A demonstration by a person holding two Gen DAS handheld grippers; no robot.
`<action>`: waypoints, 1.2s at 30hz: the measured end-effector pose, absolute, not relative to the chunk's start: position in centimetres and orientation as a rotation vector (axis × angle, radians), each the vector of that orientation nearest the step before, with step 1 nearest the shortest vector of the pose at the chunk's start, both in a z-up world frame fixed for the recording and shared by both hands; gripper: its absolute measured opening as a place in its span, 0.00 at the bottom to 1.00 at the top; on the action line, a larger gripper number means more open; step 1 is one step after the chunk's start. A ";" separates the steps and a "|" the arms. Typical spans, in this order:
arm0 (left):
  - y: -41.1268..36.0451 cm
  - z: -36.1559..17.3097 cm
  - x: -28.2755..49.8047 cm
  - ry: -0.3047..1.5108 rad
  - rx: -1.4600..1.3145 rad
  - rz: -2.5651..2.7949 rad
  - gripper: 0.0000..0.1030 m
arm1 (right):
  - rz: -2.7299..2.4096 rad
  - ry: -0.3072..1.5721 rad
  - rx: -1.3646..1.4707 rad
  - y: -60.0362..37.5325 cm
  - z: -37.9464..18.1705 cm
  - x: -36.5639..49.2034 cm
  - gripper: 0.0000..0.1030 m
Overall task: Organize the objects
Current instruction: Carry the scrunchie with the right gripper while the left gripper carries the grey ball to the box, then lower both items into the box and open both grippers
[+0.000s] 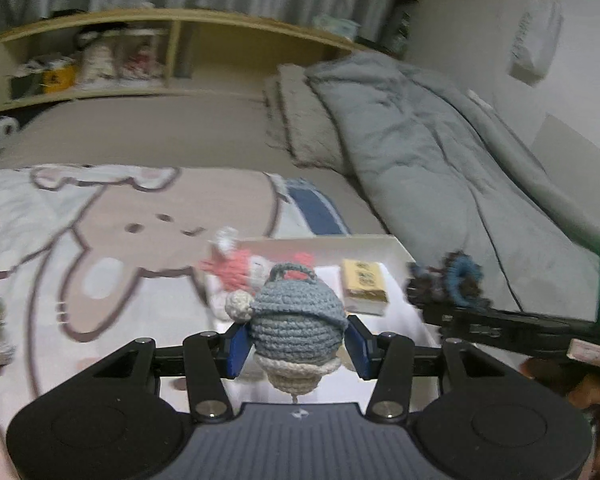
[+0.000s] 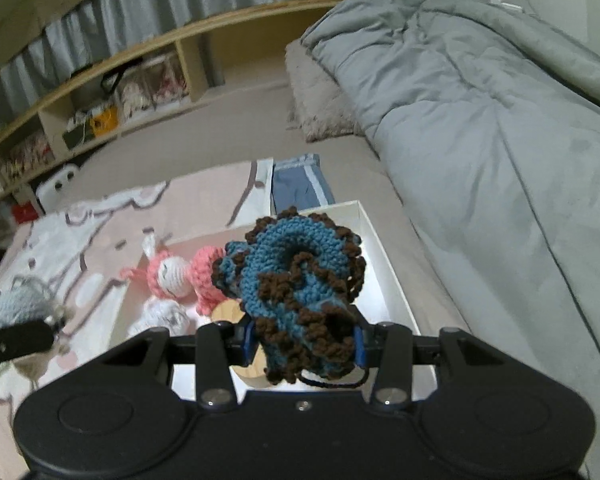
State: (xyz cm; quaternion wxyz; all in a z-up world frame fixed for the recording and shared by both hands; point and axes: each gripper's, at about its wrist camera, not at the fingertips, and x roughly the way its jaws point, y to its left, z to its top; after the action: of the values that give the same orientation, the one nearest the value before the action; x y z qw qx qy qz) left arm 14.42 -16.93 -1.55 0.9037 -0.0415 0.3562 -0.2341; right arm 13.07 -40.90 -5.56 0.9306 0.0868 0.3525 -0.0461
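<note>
My left gripper [image 1: 296, 340] is shut on a grey-blue crocheted ball toy [image 1: 296, 320] with a cream bottom, held above the near left edge of a white box [image 1: 396, 246]. My right gripper [image 2: 304, 342] is shut on a blue and brown crocheted scrunchie [image 2: 296, 280] above the same box [image 2: 380, 240]. In the box lie a pink and white crocheted doll [image 2: 180, 276], a white knitted piece [image 2: 164, 314], a round wooden disc [image 2: 228, 312] and a yellow card pack [image 1: 364, 286]. The right gripper and scrunchie show in the left wrist view [image 1: 456, 280]; the left gripper's toy shows in the right wrist view [image 2: 20, 304].
The box rests on a bed with a pink cartoon blanket [image 1: 120, 216]. A folded blue garment [image 2: 300, 184] lies behind the box. A grey duvet [image 2: 480, 140] and a fluffy pillow [image 2: 320, 96] lie to the right. A wooden shelf [image 1: 100, 60] with clutter runs along the back.
</note>
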 end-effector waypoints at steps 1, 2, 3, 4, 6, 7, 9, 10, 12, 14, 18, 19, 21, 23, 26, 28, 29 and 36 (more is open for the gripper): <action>-17.5 -1.9 14.8 0.752 -0.083 -0.502 0.49 | -0.094 0.733 0.167 -40.9 -5.9 13.3 0.43; -18.1 -2.3 15.1 0.770 -0.078 -0.523 0.49 | -0.095 0.745 0.157 -40.9 -6.2 13.6 0.44; -18.5 -2.7 15.4 0.786 -0.070 -0.537 0.49 | -0.096 0.757 0.148 -40.9 -6.5 14.0 0.44; -19.0 -3.0 15.7 0.802 -0.058 -0.548 0.49 | -0.097 0.767 0.141 -40.9 -6.8 14.3 0.44; -20.0 -3.8 16.3 0.830 -0.023 -0.565 0.49 | -0.096 0.779 0.133 -41.0 -7.3 14.7 0.44; -20.4 -4.1 16.6 0.841 -0.009 -0.571 0.49 | -0.100 0.785 0.136 -41.2 -7.5 14.9 0.44; -20.8 -4.7 17.1 0.854 0.011 -0.575 0.49 | -0.117 0.789 0.145 -41.5 -8.0 15.4 0.44; -20.8 -4.9 17.1 0.857 0.019 -0.576 0.49 | -0.125 0.790 0.150 -41.7 -8.2 15.6 0.44; -21.1 -5.3 17.6 0.865 0.032 -0.579 0.49 | -0.127 0.799 0.164 -41.8 -8.5 16.1 0.44; -21.4 -5.6 17.8 0.876 0.038 -0.584 0.49 | -0.123 0.809 0.169 -41.9 -8.9 16.4 0.47; -21.6 -6.1 18.1 0.889 0.044 -0.589 0.49 | -0.111 0.847 0.174 -41.8 -9.1 16.6 0.57; -21.6 -6.1 18.1 0.892 0.042 -0.589 0.49 | -0.108 0.848 0.179 -41.9 -8.9 16.4 0.59; -21.5 -6.3 18.2 0.897 0.039 -0.588 0.49 | -0.093 0.839 0.191 -42.1 -8.2 16.0 0.64; -21.5 -6.4 18.2 0.900 0.041 -0.589 0.49 | -0.079 0.827 0.206 -42.4 -7.5 15.4 0.68; -21.6 -6.7 18.1 0.912 0.048 -0.595 0.49 | -0.059 0.854 0.183 -42.7 -7.0 14.8 0.68; -21.6 -6.9 18.0 0.924 0.056 -0.604 0.49 | -0.044 0.894 0.130 -42.5 -7.2 14.5 0.61; -21.6 -7.0 18.0 0.931 0.066 -0.609 0.49 | -0.034 0.913 0.104 -42.2 -7.4 14.3 0.57; -21.7 -8.4 18.5 1.000 0.175 -0.621 0.49 | -0.103 0.918 0.105 -42.4 -9.9 15.9 0.42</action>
State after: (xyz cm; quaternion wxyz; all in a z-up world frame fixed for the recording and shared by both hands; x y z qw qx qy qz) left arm 18.47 -21.71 -8.37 0.8283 0.0824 0.4708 -0.2923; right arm 15.89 -42.40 -9.93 0.8940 0.0505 0.4425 -0.0498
